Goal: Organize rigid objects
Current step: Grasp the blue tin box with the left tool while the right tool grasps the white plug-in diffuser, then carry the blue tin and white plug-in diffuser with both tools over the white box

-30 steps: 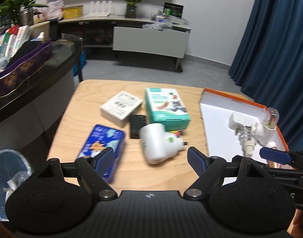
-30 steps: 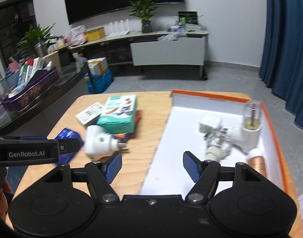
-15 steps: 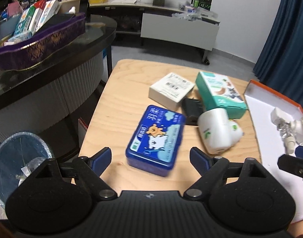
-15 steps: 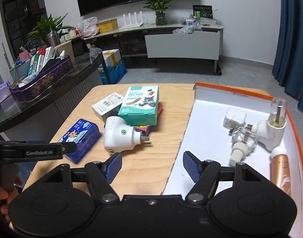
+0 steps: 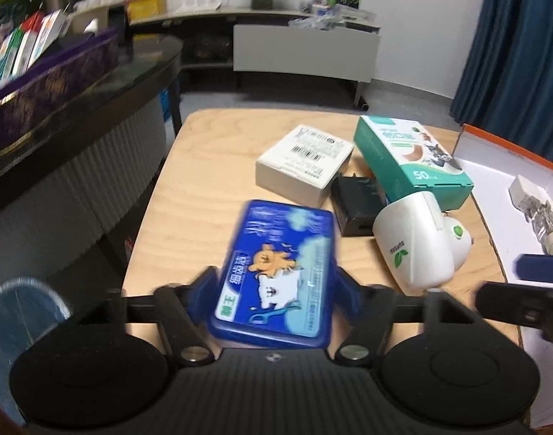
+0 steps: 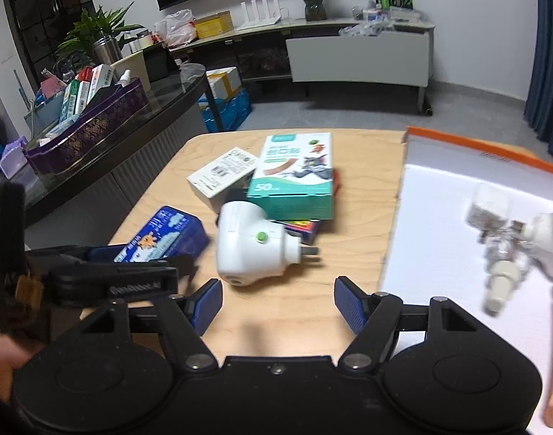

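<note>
A blue tin (image 5: 276,272) with a cartoon lid lies near the front left of the wooden table (image 5: 204,188). My left gripper (image 5: 274,293) has its fingers on both sides of the tin's near end and is shut on it; it also shows in the right wrist view (image 6: 160,250). A white plug-in device (image 5: 418,243) lies to the tin's right. My right gripper (image 6: 276,301) is open and empty above the table, near the white device (image 6: 251,246). The orange-rimmed white tray (image 6: 439,217) on the right holds white adapters and a bulb (image 6: 508,243).
A white carton (image 5: 305,163), a black charger (image 5: 356,203) and a teal box (image 5: 410,159) lie behind the tin. A dark curved counter (image 5: 77,116) stands to the left with a purple basket (image 5: 48,87). A bin (image 5: 19,311) sits on the floor at lower left.
My left gripper swung left from the white device to the blue tin, moved forward and closed on it. My right gripper shifted left toward the white device and stayed open.
</note>
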{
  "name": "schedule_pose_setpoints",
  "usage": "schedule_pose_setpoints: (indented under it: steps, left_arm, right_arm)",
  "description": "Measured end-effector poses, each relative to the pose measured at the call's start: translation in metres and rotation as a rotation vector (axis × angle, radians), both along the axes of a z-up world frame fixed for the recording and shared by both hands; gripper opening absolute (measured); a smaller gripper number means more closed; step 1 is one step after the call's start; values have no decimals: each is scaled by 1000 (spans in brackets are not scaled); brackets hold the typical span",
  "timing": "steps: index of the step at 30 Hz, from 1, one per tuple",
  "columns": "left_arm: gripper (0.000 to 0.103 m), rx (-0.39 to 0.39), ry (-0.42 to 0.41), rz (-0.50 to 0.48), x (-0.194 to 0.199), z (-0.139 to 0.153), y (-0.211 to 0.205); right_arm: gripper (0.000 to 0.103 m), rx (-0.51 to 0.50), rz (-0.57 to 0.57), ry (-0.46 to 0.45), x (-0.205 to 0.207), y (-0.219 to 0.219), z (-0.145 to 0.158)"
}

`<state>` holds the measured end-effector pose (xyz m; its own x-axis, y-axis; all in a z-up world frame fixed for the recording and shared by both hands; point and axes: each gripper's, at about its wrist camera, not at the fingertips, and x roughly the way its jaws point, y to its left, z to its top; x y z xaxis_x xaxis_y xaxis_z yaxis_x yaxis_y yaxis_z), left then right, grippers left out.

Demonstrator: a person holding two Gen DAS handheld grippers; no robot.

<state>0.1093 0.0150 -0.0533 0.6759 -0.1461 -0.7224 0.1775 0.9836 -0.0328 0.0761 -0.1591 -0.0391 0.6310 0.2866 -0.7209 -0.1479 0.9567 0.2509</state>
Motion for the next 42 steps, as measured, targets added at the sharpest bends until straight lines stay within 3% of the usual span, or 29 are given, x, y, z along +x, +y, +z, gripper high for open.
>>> schedule_pose_setpoints:
  steps: [12, 19, 23, 30, 36, 42]
  left_arm:
    - [62, -46, -31, 45, -10, 10, 25]
    - [62, -61, -54, 50, -18, 14, 25]
    - [62, -98, -70, 76, -31, 21, 28]
    - [62, -101, -113, 30, -57, 41, 10]
    - [62, -96, -154, -67, -83, 59, -31]
    - [62, -137, -161, -175, -111, 71, -94]
  right_arm:
    - [86, 58, -71, 83, 51, 24, -25]
    - [85, 43, -69, 38, 50, 26, -26]
    - [85, 32, -58, -5, 33, 20, -13]
    - [85, -31, -75, -131, -18, -5, 30]
    - [85, -106, -172, -221, -72, -52, 61]
    - [85, -147, -329, -255, -125, -109, 68]
